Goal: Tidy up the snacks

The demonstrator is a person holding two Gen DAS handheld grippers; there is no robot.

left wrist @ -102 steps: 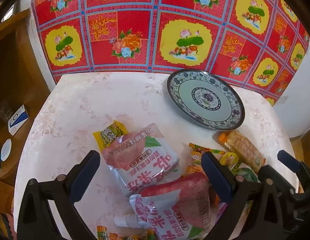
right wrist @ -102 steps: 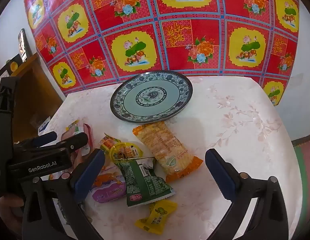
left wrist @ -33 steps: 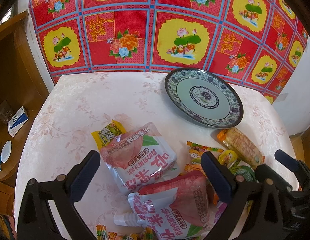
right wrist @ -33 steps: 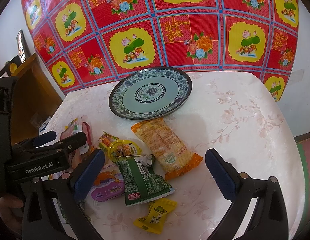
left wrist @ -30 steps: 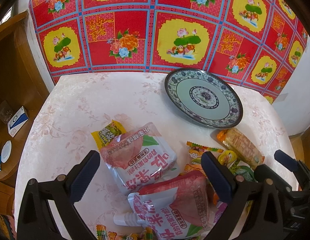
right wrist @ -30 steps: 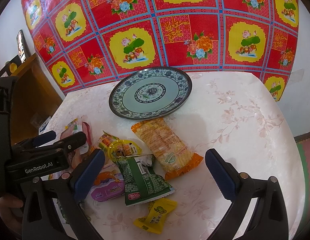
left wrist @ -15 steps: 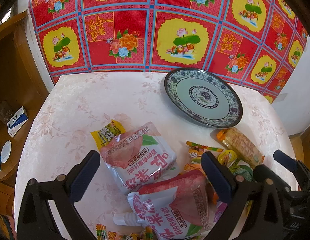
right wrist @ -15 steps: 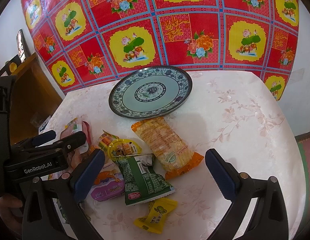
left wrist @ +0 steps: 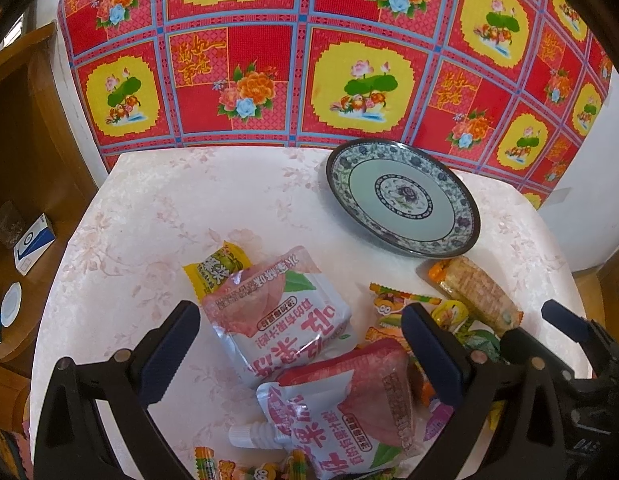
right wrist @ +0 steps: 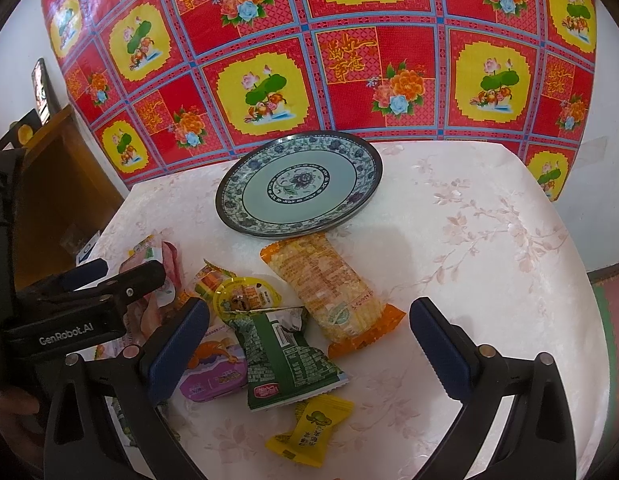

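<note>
Snacks lie scattered on the near half of the table (right wrist: 489,240), which carries a pale cloth with a faint floral print. A blue-patterned plate (right wrist: 361,176) sits toward the far edge with nothing on it. Just in front of the plate lies a long orange-ended cracker pack (right wrist: 329,288), its near end beside a green packet (right wrist: 281,356). A small yellow candy (right wrist: 309,424) rests closest to the right camera, apart from the green packet. Left of the green packet are a yellow-lidded jelly cup (right wrist: 245,298) and a purple-lidded tub (right wrist: 213,380).

In the left wrist view, 2 pink-and-silver drink pouches overlap: the far pouch (left wrist: 277,316) covers part of a yellow wrapper (left wrist: 213,274), and the near pouch (left wrist: 341,412) has its white spout (left wrist: 249,434) pointing left. Small striped wrappers show at the bottom edge, too cropped to identify surely.

The left gripper (left wrist: 301,356) hangs over the pouches with its fingers spread wide, holding nothing. The right gripper (right wrist: 309,352) hangs over the green packet and cracker pack, likewise spread wide and empty. A red and yellow floral cloth (right wrist: 349,60) hangs behind the table.
</note>
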